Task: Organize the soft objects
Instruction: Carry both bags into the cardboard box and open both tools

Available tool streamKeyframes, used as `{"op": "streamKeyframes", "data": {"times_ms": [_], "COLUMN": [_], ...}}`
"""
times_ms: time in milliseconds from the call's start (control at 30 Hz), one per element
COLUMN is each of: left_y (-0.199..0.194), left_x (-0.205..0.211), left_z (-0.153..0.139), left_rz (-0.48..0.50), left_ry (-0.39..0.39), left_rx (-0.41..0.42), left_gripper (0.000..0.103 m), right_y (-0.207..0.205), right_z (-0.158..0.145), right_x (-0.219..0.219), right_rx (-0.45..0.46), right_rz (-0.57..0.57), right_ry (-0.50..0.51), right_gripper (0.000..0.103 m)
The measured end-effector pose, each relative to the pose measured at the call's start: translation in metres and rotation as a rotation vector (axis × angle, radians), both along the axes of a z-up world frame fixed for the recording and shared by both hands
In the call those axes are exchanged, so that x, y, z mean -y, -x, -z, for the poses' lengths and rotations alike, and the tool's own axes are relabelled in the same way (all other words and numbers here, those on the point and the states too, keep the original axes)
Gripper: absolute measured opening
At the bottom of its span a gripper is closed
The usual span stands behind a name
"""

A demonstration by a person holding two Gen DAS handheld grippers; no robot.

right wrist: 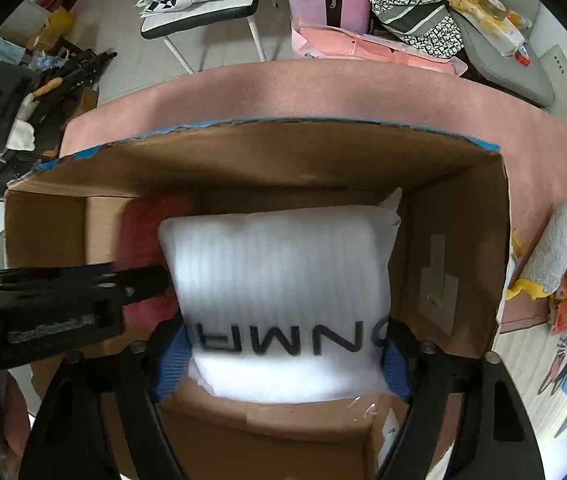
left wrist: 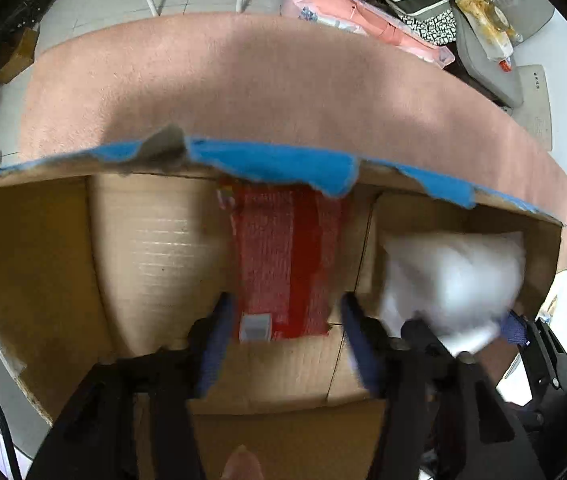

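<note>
Right gripper (right wrist: 283, 354) clamps the white pillow (right wrist: 279, 276) inside the cardboard box (right wrist: 459, 240) (left gripper (left wrist: 283, 344) gapes empty)

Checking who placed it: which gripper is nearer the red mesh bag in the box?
Left. The left gripper hangs open right over the red mesh bag; the right gripper, beside it, is shut on the white pillow.

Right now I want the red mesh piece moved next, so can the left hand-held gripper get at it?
Probably yes. The left hand-held gripper is open inside the cardboard box, its fingers either side of the red mesh piece's near end, nothing between. The white pillow sits off to the right.
</note>
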State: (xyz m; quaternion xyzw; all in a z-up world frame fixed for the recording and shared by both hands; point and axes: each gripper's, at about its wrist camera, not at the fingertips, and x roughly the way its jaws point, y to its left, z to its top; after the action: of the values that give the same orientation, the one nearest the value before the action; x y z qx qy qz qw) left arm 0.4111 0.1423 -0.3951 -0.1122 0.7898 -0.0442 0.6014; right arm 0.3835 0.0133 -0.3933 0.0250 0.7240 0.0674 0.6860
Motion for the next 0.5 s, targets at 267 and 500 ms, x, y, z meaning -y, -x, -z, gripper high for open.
{"op": "streamKeyframes", "data": {"times_ms": [267,500], "left_y": [0.020,0.053], "left_x": [-0.008,-0.013], "left_z": [-0.035,-0.064], "left_rz": [0.036,0.022], "left_ry": [-0.063,-0.088], "left_rx": [0.092,0.184], "left_gripper": [0.100,0.100], "right_y": [0.016,0.049], "right_z": [-0.028,-0.057], "right_x": [-0.005,-0.003], "right_rx": [0.033,0.064], "right_rz": [-0.031,-0.021], "right_ry": [0.039,0.022], "right_gripper": [0.103,0.103]}}
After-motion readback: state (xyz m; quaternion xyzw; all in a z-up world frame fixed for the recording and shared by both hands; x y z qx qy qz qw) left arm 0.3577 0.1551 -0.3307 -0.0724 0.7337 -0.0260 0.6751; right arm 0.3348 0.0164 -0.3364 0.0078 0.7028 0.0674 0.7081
